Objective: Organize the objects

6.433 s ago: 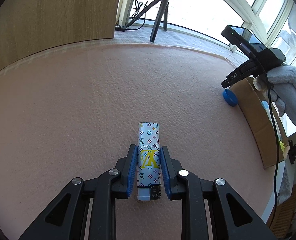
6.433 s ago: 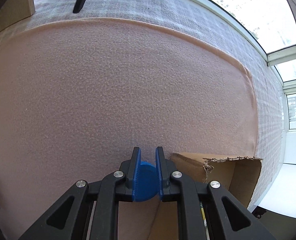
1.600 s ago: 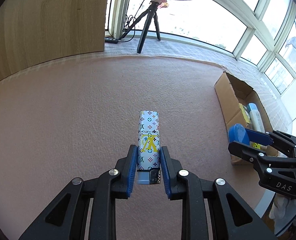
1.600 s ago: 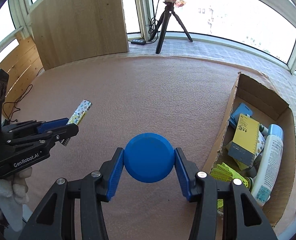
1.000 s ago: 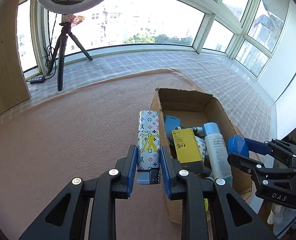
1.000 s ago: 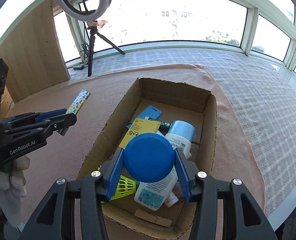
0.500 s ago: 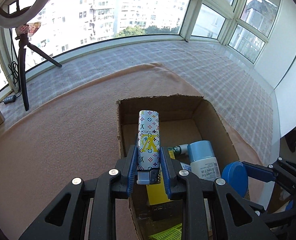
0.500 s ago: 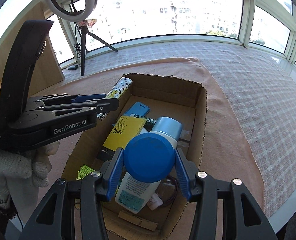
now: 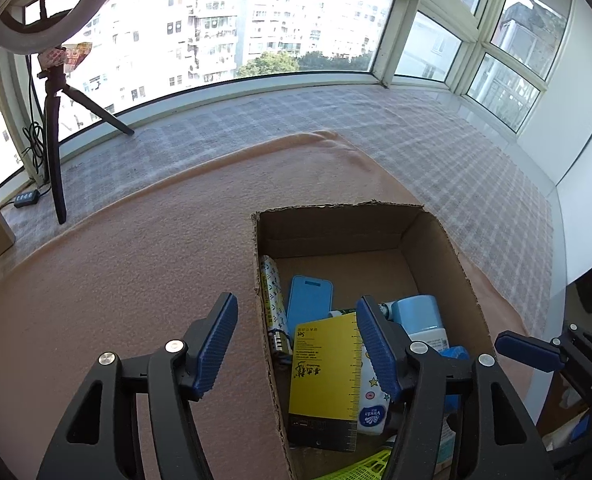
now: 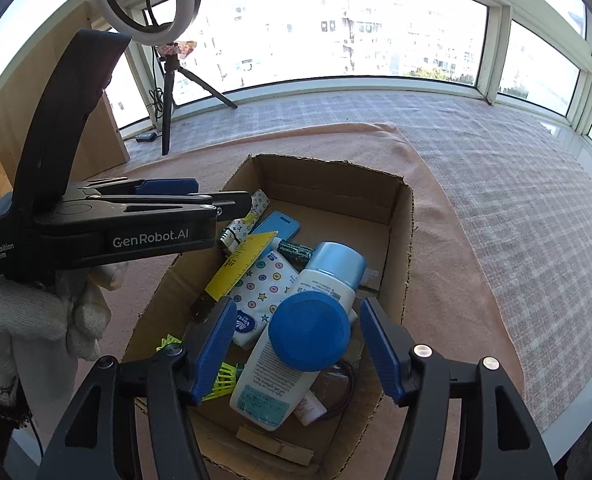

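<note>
From the left wrist, the left claw (image 9: 296, 344) is opening and empty; the glossy patterned tube (image 9: 271, 296) it gripped earlier now lies beyond its tips, against the corrugated cardboard box's (image 9: 336, 220) left wall. From the right wrist, the right claw (image 10: 291, 344) is opening too, its ribbed blue pads clear of the smooth round blue lid (image 10: 310, 336), which sits between them over a white bottle (image 10: 283, 364).

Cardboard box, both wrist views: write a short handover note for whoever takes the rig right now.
Left gripper: fingers opening, nothing between them, above the box's left wall.
Right gripper: fingers opening; the blue lid is between them, clear of both pads, over the white bottle.
Box: the patterned lighter lies along the left wall beside the blue phone case; the yellow ruler pack and tissue pack are also inside.
Done: lighter in the box, lid released over it.
Left: check the lid settles inside, then pull both grippers clear. No other loose items are visible on the blanket.
</note>
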`<state>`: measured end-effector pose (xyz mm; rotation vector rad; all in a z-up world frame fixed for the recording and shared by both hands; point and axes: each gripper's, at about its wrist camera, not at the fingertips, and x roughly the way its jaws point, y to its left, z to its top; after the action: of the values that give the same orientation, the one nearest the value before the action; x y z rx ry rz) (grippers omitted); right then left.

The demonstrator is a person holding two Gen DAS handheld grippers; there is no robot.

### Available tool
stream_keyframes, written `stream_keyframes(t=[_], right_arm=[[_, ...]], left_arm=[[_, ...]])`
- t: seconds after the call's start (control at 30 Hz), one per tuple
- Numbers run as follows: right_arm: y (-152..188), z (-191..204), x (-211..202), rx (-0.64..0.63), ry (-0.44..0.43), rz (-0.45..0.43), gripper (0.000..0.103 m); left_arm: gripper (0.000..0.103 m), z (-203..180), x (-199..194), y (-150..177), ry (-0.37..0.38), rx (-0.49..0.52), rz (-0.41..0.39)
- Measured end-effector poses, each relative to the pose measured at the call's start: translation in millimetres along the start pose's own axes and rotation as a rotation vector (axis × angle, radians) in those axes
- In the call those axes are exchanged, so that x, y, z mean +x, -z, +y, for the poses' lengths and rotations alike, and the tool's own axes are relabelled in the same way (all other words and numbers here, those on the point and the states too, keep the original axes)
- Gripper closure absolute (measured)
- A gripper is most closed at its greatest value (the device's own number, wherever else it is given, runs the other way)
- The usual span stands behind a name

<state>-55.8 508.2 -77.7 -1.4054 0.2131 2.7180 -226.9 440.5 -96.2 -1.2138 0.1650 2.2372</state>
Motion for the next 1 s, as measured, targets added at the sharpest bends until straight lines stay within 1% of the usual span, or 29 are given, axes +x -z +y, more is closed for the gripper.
stream_keyframes(t=[0.17, 0.23, 0.3, 0.5, 0.67, 0.8, 1.0], right_arm=[[0, -1, -2, 0.025, -0.007, 0.008, 0.043], [1, 0, -5, 0.037, -0.013, 0.007, 0.041], [2, 2, -7, 0.048, -0.013, 0.007, 0.037], [7, 10, -15, 0.081, -0.016, 0.016, 0.035], [9, 33, -21, 0.063, -0.024, 0.020, 0.035], [10, 58, -27, 0.039, -0.025, 0.016, 0.035], [9, 100, -36, -0.002, -0.049, -0.003, 0.035]], left_arm=[[0.038, 7, -11, 3, -0.006, 0.001, -0.010], [0.038, 10, -18, 5, -0.010, -0.002, -0.014], [0.037, 15, -27, 8, -0.015, -0.008, -0.023], [0.035, 33, -60, 23, -0.041, -0.021, -0.047], [0.033, 48, -94, 40, -0.069, -0.029, -0.078], [0.027, 66, -124, 56, -0.093, -0.048, -0.099], [0.020, 103, -173, 91, -0.138, -0.112, -0.115]])
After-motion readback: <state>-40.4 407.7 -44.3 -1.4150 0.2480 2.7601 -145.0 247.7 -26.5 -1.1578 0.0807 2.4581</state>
